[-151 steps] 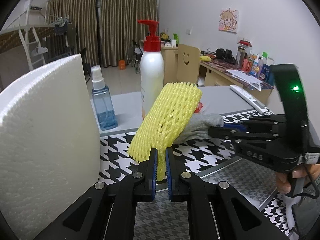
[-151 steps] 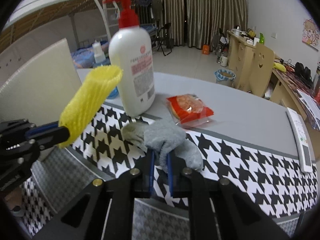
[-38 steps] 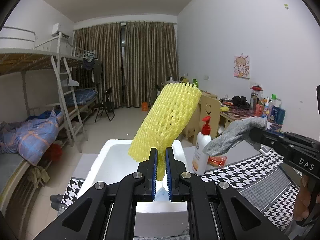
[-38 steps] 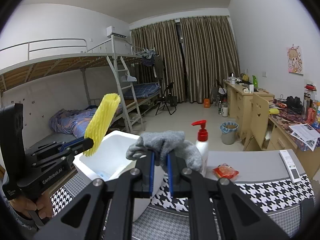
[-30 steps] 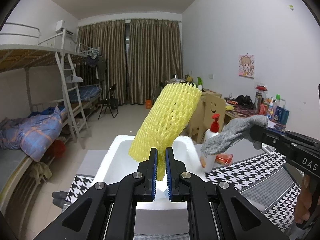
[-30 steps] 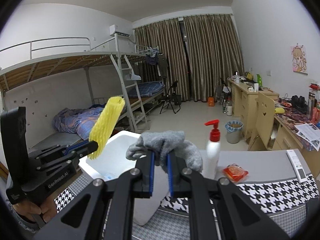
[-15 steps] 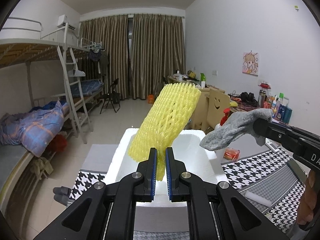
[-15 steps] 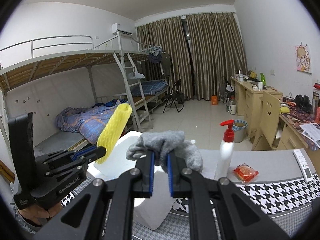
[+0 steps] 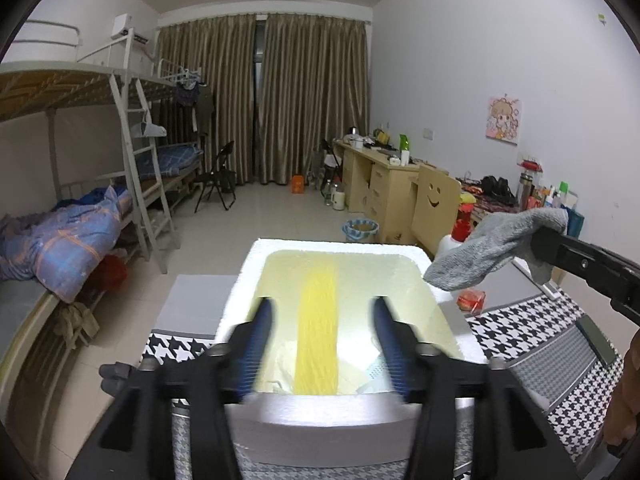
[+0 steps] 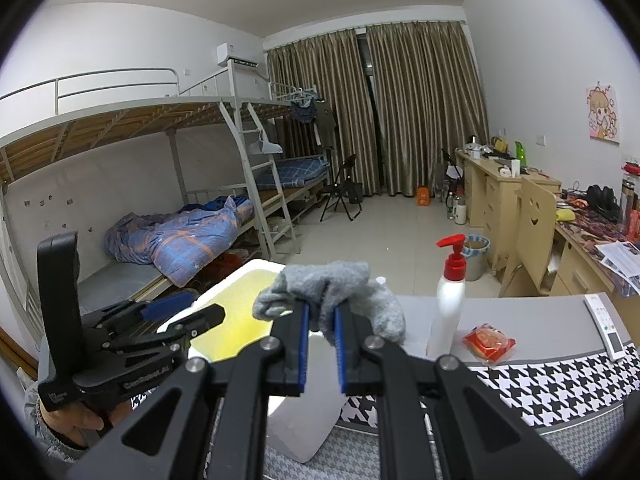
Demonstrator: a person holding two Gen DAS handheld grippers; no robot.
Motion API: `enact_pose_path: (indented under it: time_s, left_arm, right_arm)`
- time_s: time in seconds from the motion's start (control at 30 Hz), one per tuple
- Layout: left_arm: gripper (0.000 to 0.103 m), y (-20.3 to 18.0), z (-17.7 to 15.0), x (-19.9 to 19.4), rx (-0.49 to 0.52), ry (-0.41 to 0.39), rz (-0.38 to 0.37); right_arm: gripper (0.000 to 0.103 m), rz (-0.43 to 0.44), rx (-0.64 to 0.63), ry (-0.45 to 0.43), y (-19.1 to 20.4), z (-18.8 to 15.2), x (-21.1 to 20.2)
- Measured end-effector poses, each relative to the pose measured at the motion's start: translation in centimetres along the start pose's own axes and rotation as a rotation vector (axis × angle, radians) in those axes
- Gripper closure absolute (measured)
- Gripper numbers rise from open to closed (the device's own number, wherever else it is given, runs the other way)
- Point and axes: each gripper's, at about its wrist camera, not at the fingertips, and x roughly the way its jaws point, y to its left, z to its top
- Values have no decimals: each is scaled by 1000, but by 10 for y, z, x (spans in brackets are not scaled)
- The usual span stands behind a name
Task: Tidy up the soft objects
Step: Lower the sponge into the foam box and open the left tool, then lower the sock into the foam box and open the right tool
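The left gripper (image 9: 320,354) is held over the white foam box (image 9: 248,280) with its jaws spread wide, a blurred yellow foam net (image 9: 318,332) is seen inside the box between them, and the grey sock (image 10: 328,280) is kept pinched in the right gripper (image 10: 320,354) just beside the box, above the desk (image 10: 560,380).

**Box at the table's left end, bottle and packet to its right**

The foam box (image 9: 240,280) stands on the table (image 10: 520,312) at its left end. Inside it lies the net sleeve (image 9: 318,328). Right of the box stands the pump bottle (image 10: 450,304), then the snack packet (image 10: 489,342); the remote (image 10: 606,326) lies by the right edge.
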Motion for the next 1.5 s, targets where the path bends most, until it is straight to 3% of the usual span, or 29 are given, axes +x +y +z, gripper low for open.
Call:
enact_pose_path:
  time_s: [0.07, 0.27, 0.73, 1.5]
  left_arm:
    - [20, 3, 0, -3, -15, -12, 8]
    - [1, 9, 2, -17, -53, -58, 40]
    - [1, 25, 0, -43, -53, -117, 100]
    - [1, 44, -8, -56, -67, -125, 127]
  right_arm:
    - [88, 3, 1, 3, 1, 0, 1]
    - [88, 10, -2, 9, 5, 2, 3]
    - [88, 37, -35, 30, 21, 2, 16]
    - [88, 66, -72, 95, 44, 3, 48]
